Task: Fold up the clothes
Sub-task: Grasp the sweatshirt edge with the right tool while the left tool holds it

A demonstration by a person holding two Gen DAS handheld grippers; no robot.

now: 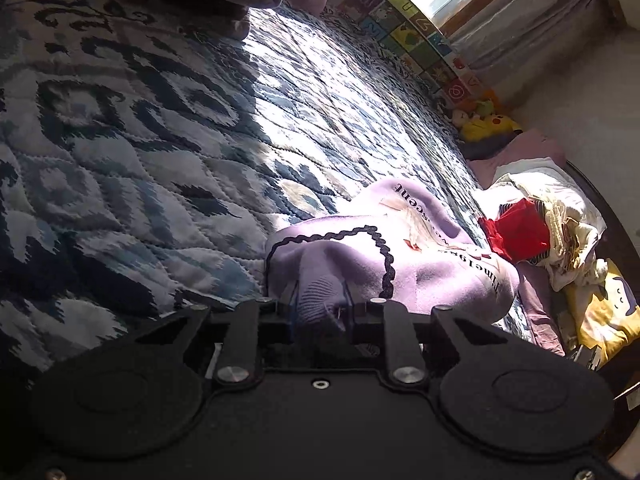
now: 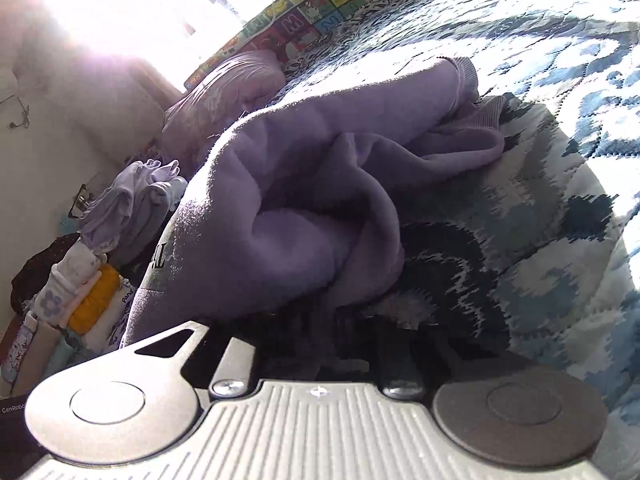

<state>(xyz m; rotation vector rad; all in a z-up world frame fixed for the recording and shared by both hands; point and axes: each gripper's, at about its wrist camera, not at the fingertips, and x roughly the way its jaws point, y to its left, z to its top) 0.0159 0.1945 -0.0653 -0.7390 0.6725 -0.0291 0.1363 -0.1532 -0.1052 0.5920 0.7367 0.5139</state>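
Note:
A lilac sweatshirt (image 1: 400, 256) with black wavy trim and black lettering lies bunched on the blue patterned quilt (image 1: 140, 140). My left gripper (image 1: 322, 316) is shut on a ribbed edge of it, right in front of the camera. In the right wrist view the same lilac sweatshirt (image 2: 304, 200) is heaped in thick folds, one ribbed cuff (image 2: 468, 76) lying at the far end. My right gripper (image 2: 324, 320) is shut on a fold of it low in the frame; the fingertips are buried in dark shadow under the cloth.
A red garment (image 1: 516, 232) and a pile of pale and yellow clothes (image 1: 560, 240) lie at the bed's edge. A colourful alphabet mat (image 1: 408, 28) lines the window side. Stacked folded clothes (image 2: 80, 292) and a lilac pillow (image 2: 224, 92) sit beyond the sweatshirt.

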